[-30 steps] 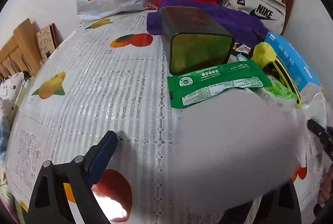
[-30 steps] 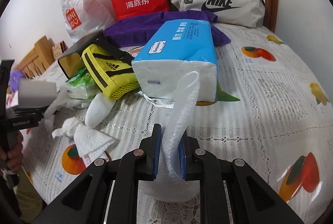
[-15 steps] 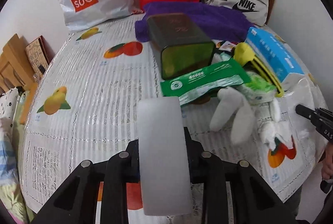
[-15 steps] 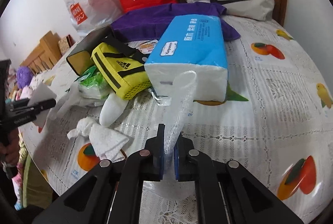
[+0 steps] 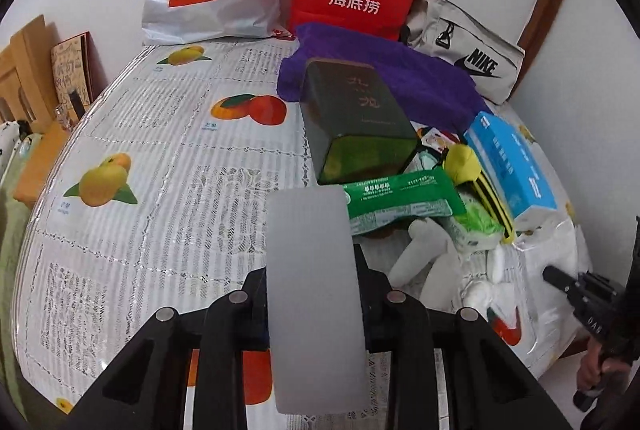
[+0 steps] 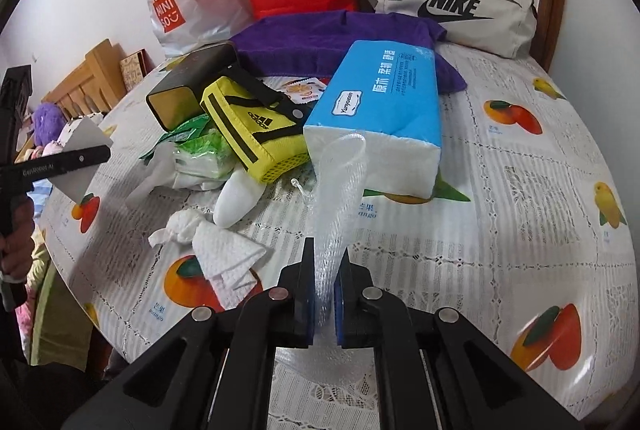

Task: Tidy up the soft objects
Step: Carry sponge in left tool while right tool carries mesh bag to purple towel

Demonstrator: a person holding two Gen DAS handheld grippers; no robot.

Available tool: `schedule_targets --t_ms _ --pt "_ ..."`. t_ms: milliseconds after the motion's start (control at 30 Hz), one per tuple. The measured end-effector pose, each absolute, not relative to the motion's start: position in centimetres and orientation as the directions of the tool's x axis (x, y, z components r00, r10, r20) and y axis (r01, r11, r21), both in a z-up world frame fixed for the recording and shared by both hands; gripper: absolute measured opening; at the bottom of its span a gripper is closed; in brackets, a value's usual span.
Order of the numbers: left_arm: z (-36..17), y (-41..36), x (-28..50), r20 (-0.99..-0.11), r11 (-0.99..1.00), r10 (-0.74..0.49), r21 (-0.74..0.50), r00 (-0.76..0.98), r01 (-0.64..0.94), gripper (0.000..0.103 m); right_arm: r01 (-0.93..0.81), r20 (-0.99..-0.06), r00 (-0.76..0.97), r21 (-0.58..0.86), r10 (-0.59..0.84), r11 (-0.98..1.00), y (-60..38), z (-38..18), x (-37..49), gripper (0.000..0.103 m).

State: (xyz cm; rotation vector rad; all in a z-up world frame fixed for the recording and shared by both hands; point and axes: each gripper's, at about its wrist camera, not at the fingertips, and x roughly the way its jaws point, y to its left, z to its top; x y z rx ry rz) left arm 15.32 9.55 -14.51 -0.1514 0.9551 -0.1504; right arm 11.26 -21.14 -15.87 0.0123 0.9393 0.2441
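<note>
Green box (image 5: pixel 356 122): lies on its side on the desk (image 5: pixel 168 166), open end toward the left camera; nothing visible inside.
Tissue pack (image 6: pixel 384 114): blue and white, lies right of the box, a yellow pouch (image 6: pixel 256 130) leaning between them.
Loose soft items: wipes pack (image 5: pixel 400 198), white sock (image 6: pixel 236 198) and crumpled tissue (image 6: pixel 216 242) lie in front of the box.
Left gripper (image 5: pixel 316 294): held low over the desk edge, closed on a flat white sheet (image 5: pixel 316 294) standing upright between its fingers.
Right gripper (image 6: pixel 324 294): narrow, pinching a clear mesh strip (image 6: pixel 340 190) that rises toward the tissue pack.
Change: the sheet, a blur filling the left view a second ago, now sits squarely in the left gripper; the right gripper keeps its grip on the strip.
</note>
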Motion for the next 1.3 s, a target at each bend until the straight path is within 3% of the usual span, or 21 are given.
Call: schedule_targets --t_ms 400,767,900,1300 --pt "-10.1 10.8 18.6 -0.778 0.982 -0.179 -0.178 0.603 0.061 0.028 -0.279 -0.749 0.618 0.077 0.24 0.957 -20.5 -9.8 13.1 0.007" --pt "-7.7 8.0 25.5 -0.75 0.97 -0.238 -0.161 0.617 0.18 0.029 -0.417 -0.659 0.683 0.001 0.314 0.909 -18.8 -3.0 20.5 0.007" --pt "-7.4 6.1 28.0 -0.76 0.969 -0.232 -0.126 0.607 0.213 0.029 -0.44 -0.633 0.696 -0.003 0.339 0.898 -17.0 -3.2 24.4 0.007" --pt "-7.9 4.5 37.4 -0.793 0.969 -0.243 -0.167 0.559 0.184 0.029 -0.336 -0.724 0.642 0.028 0.25 0.942 -18.0 -7.1 35.5 0.007"
